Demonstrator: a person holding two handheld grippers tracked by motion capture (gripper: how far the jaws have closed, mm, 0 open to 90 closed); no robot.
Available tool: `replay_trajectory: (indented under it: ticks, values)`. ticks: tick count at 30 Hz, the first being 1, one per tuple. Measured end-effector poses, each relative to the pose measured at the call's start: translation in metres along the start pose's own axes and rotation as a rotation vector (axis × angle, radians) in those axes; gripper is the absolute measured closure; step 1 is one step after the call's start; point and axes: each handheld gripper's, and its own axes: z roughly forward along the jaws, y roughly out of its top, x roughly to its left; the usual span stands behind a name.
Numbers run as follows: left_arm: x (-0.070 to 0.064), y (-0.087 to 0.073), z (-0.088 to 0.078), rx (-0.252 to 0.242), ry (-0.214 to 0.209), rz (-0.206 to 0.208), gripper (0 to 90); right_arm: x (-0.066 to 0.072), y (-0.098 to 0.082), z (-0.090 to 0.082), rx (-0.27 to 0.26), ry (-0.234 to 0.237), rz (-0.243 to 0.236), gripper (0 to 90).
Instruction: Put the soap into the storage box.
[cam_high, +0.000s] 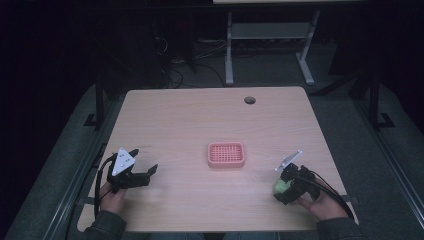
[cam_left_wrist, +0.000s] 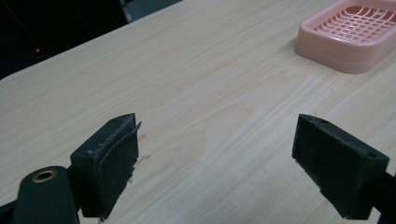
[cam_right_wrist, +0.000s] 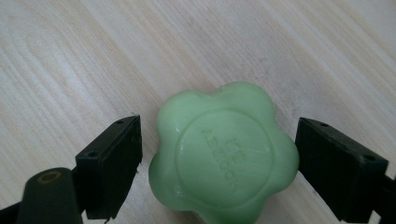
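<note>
— Right gripper view first: what sits between the jaws?

— A green soap (cam_right_wrist: 224, 151), flower-shaped with rounded lobes, smooth and waxy, with raised lettering pressed into a round centre panel. It lies on the pale wood-grain table (cam_right_wrist: 70, 56), low in the middle of the frame. The right gripper (cam_right_wrist: 219, 163) has its jaws spread wide, one on each side of the soap with a narrow gap on both sides.

— And the high view?

— There the soap (cam_high: 281, 186) is only a small green spot at the lower right of the frame, under the right gripper (cam_high: 286, 187), which a hand (cam_high: 322, 205) holds tilted down towards the table. The lettering cannot be read there.

— The left side?

— The left gripper (cam_high: 142, 175) lies low at the lower left, held by the other hand (cam_high: 112, 199), jaws wide. In the left gripper view the left gripper's (cam_left_wrist: 215, 158) black, rough-faced pads (cam_left_wrist: 116, 168) have bare wood between them, and a pink plastic soap dish (cam_left_wrist: 350, 39) with a grid floor sits at upper right. In the high view that dish (cam_high: 226, 154) is mid-table, well apart from the soap.
</note>
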Motion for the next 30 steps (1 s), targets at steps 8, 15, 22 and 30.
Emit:
replay_trajectory:
  ticks: [8, 15, 22, 30]
  values:
    - [-0.0004, 0.0001, 0.0001, -0.002, -0.001, 0.001, 14.1, 0.0005, 0.0011, 0.0044, 0.034, -0.011, 0.000, 19.0]
    - [-0.0001, 0.0001, -0.0001, -0.001, 0.000, 0.002, 14.1, 0.0009, 0.0022, 0.0063, 0.050, -0.014, 0.001, 20.6]
    - [0.0000, 0.0002, -0.0003, 0.000, 0.000, 0.003, 14.1, 0.0015, 0.0034, 0.0074, 0.058, -0.022, 0.005, 23.3]
    - [0.0000, 0.0003, -0.0002, 0.000, 0.001, 0.003, 14.1, 0.0010, 0.0031, 0.0071, 0.056, -0.020, 0.011, 24.3]
